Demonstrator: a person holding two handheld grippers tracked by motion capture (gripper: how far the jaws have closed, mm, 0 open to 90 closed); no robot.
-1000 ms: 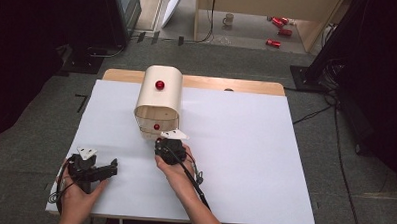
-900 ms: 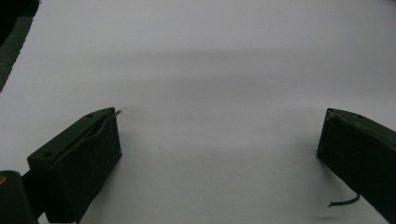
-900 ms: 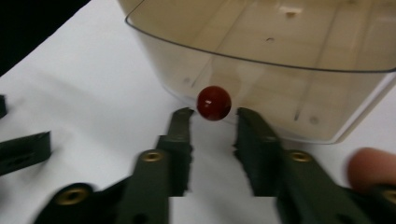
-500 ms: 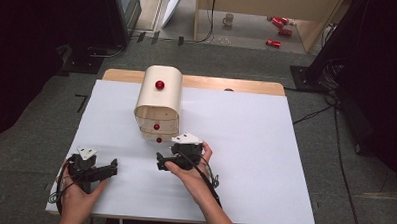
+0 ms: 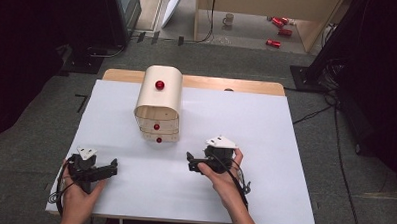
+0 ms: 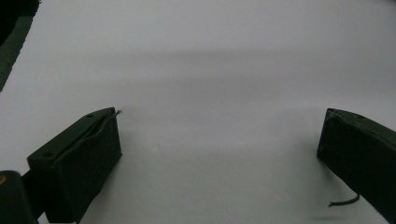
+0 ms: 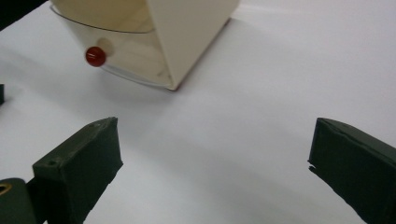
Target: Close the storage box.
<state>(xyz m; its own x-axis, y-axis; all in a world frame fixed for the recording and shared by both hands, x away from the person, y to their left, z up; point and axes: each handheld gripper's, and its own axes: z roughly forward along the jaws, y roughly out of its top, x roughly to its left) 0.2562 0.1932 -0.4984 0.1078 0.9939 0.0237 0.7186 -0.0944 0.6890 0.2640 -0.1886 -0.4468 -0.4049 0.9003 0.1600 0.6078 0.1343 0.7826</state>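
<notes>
The landmark here is the small cream drawer cabinet [image 5: 158, 103], standing on the white table [image 5: 265, 144] toward its far edge, rounded top up, a red knob [image 5: 160, 84] on that top and two more red knobs down the drawer fronts facing the person. The bottom drawer [image 5: 159, 137] juts out a touch from the cabinet's front, its knob [image 5: 159, 139] showing lowest of the three. In front of the cabinet and off to its right sits the right gripper [image 5: 190, 163], held in the person's right hand [image 5: 224, 168], well apart from the drawer, jaws pointing across toward the cabinet's near left. Those jaws have just been opening and now stand wide with nothing between them; in the right gripper view the two black jaws frame bare white table, with the cabinet's near corner [image 7: 187, 42] and the drawer's clear front with its red knob [image 7: 95, 56] up ahead, untouched. Over on the cabinet's near left, farther from it, the left gripper [image 5: 113, 167] rests low by the table's front edge in the left hand [image 5: 78, 195], jaws aimed toward the right one. The left gripper view has its jaws spread wide too, only plain white surface between them.
</notes>
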